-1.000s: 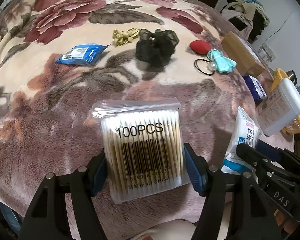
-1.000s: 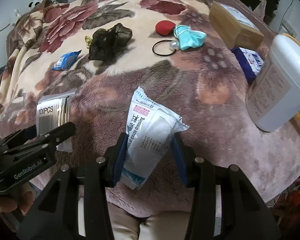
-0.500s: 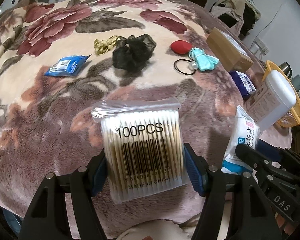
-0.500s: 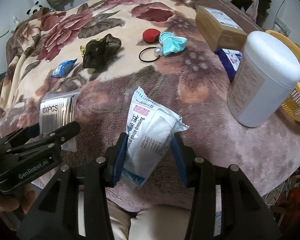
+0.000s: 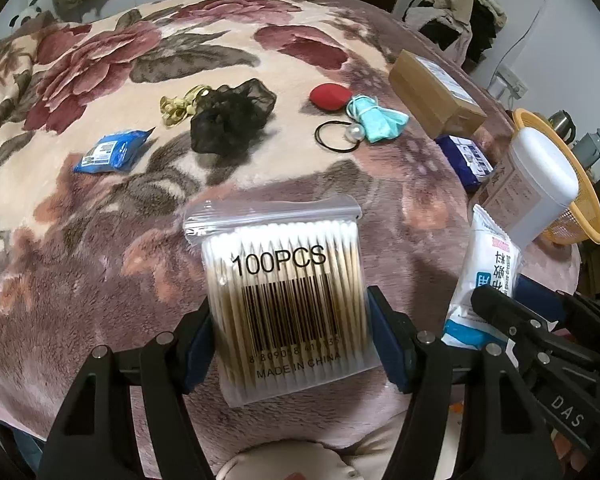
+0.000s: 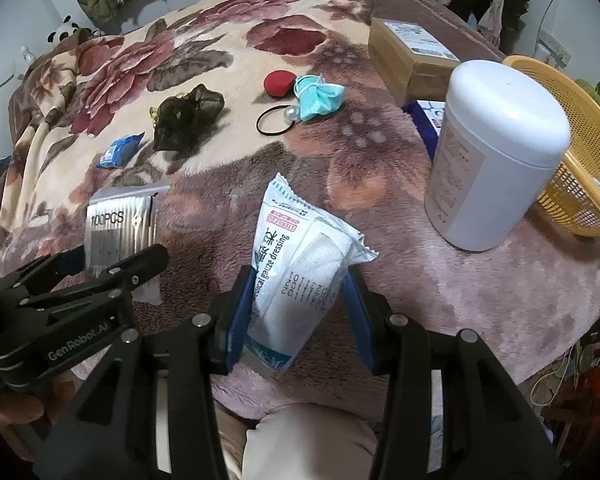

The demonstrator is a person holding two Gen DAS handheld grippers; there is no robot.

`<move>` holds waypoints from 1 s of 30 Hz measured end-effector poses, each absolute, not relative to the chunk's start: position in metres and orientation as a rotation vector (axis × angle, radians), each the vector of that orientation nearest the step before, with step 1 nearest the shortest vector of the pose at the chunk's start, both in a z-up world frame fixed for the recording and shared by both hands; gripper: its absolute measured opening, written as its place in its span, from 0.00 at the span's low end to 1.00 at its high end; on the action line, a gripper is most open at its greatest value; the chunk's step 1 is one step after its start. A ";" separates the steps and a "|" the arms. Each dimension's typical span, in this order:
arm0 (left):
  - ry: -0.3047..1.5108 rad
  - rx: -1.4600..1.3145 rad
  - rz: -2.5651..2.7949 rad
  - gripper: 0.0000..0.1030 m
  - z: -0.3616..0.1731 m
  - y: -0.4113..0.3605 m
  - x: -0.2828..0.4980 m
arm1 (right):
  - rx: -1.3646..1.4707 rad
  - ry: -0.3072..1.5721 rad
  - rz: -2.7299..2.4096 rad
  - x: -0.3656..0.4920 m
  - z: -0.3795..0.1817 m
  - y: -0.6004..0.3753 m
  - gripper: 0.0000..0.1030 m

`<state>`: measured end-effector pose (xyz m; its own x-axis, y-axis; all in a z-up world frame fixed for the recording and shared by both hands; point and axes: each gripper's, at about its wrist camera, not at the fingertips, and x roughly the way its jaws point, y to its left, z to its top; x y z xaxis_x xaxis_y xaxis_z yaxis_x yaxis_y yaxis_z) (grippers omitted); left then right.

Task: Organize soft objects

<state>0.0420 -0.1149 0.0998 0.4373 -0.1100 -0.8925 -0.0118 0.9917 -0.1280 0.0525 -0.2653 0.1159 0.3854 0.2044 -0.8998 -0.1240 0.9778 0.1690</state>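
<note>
My left gripper point(image 5: 290, 334) is shut on a clear bag of cotton swabs point(image 5: 284, 296) marked 100PCS, held above the flowered blanket point(image 5: 100, 220). A white gauze dressing packet point(image 6: 300, 276) is clamped in my right gripper point(image 6: 296, 308); the same packet point(image 5: 486, 276) shows at the right of the left wrist view. Further back on the blanket lie a black mesh scrunchie point(image 5: 230, 118), a gold hair tie point(image 5: 176, 106), a blue wipes packet point(image 5: 112, 152), a red sponge point(image 5: 328, 96), a teal face mask point(image 5: 376, 118) and a black hair band with a pearl point(image 5: 338, 138).
A tall white canister point(image 6: 496, 152) stands at the right, beside a yellow mesh basket point(image 6: 580, 152). A cardboard box point(image 6: 408, 54) and a blue packet point(image 5: 464, 156) lie behind it. The blanket's front edge is just below both grippers.
Both grippers have risen and pulled back with their packets, so more of the blanket, the canister and the basket has come into view. Neither grip has changed.
</note>
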 end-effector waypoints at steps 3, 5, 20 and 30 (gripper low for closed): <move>1.112 -0.113 -0.067 0.68 0.104 -0.120 0.042 | 0.081 1.150 0.208 0.052 0.119 -0.269 0.44; 1.109 -0.108 -0.069 0.68 0.106 -0.123 0.042 | 0.082 1.146 0.206 0.052 0.121 -0.271 0.44; 1.075 -0.086 -0.096 0.68 0.133 -0.145 0.051 | 0.083 1.081 0.197 0.060 0.153 -0.289 0.44; 1.034 -0.082 -0.115 0.68 0.162 -0.160 0.073 | 0.096 1.027 0.186 0.076 0.180 -0.308 0.44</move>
<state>0.0727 -0.1605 0.1624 0.5060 -0.1340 -0.8521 0.0566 0.9909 -0.1222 0.0759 -0.3076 0.1802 0.5038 0.1985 -0.8407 -0.1090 0.9801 0.1661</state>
